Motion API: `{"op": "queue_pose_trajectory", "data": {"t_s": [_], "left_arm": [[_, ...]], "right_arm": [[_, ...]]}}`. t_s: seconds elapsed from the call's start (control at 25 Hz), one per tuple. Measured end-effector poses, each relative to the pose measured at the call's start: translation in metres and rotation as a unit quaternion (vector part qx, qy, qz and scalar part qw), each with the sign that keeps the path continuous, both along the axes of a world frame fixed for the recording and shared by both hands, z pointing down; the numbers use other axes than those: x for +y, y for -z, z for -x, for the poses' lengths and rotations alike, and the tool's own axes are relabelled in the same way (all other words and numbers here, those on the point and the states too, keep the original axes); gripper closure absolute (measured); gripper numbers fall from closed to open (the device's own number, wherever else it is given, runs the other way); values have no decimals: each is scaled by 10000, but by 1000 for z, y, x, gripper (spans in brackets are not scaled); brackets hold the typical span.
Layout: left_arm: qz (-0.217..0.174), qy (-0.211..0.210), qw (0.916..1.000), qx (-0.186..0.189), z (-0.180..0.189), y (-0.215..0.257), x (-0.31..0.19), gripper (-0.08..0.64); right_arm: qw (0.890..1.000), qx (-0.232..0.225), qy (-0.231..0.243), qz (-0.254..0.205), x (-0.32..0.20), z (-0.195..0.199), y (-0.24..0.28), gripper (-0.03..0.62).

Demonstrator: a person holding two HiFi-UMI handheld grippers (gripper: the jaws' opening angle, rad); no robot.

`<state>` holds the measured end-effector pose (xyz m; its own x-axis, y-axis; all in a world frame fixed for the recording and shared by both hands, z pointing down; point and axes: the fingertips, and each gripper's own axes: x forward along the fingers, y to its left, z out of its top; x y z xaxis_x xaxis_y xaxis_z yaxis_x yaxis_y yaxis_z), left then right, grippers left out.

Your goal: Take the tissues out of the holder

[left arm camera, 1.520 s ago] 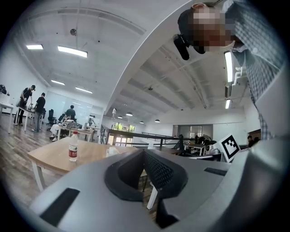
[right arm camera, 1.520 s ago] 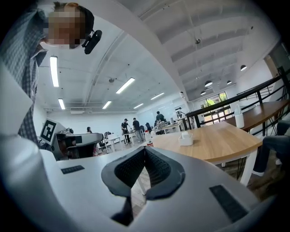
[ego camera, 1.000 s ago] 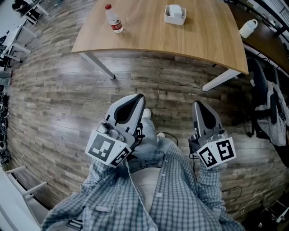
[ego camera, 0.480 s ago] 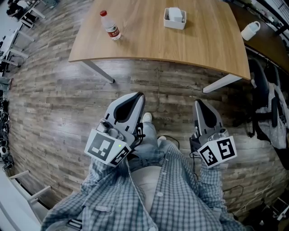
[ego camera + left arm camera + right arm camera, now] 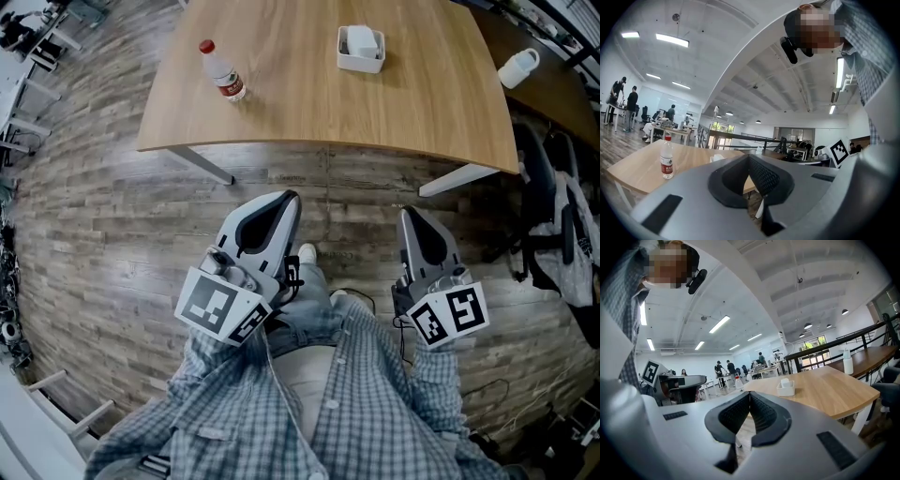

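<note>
Left gripper (image 5: 291,200) and right gripper (image 5: 406,215) are pointing forward, each with its jaws pressed together and holding nothing. Well ahead, between them and nearer the right one, the holder (image 5: 361,54) with tissues (image 5: 360,39) is sitting on the table (image 5: 300,108). The table's near edge is crossing in front of both grippers, past open floor (image 5: 141,234).

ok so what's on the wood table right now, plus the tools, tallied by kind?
water bottle: 1
tissue holder, with tissues in it: 1
tools: 2 (left tool, right tool, both shut and empty)
total: 4
</note>
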<state>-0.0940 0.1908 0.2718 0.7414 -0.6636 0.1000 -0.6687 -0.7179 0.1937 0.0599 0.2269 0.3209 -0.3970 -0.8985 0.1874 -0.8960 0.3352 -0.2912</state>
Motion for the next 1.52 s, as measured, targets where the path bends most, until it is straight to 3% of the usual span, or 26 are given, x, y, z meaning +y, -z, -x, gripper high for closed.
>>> {"op": "queue_pose_trajectory", "data": {"t_s": [0.84, 1.52], "left_arm": [[71, -390, 9990, 208, 30, -5, -87, 554], [-60, -502, 9986, 136, 33, -7, -102, 554]], "right_arm": [[9983, 484, -279, -144, -72, 36, 7, 581], [9970, 647, -396, -177, -86, 36, 5, 581]]}}
